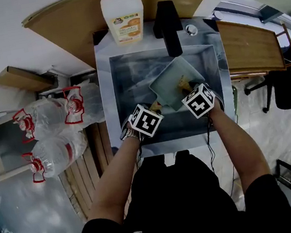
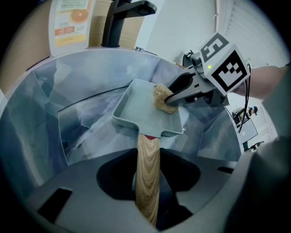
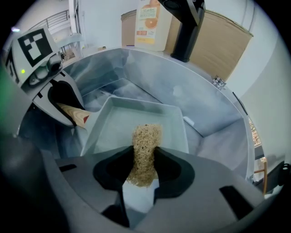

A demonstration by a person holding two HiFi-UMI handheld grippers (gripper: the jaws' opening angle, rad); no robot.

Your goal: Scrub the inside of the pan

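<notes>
A square pale grey-green pan is held tilted inside the steel sink. My left gripper is shut on the pan's wooden handle. My right gripper is shut on a tan fibrous scrubber. The scrubber's tip rests on the pan's inner floor near its right wall.
A black tap stands behind the sink, with an orange-labelled soap bottle to its left on a wooden board. Large water bottles lie on the floor at left. A wooden table stands at right.
</notes>
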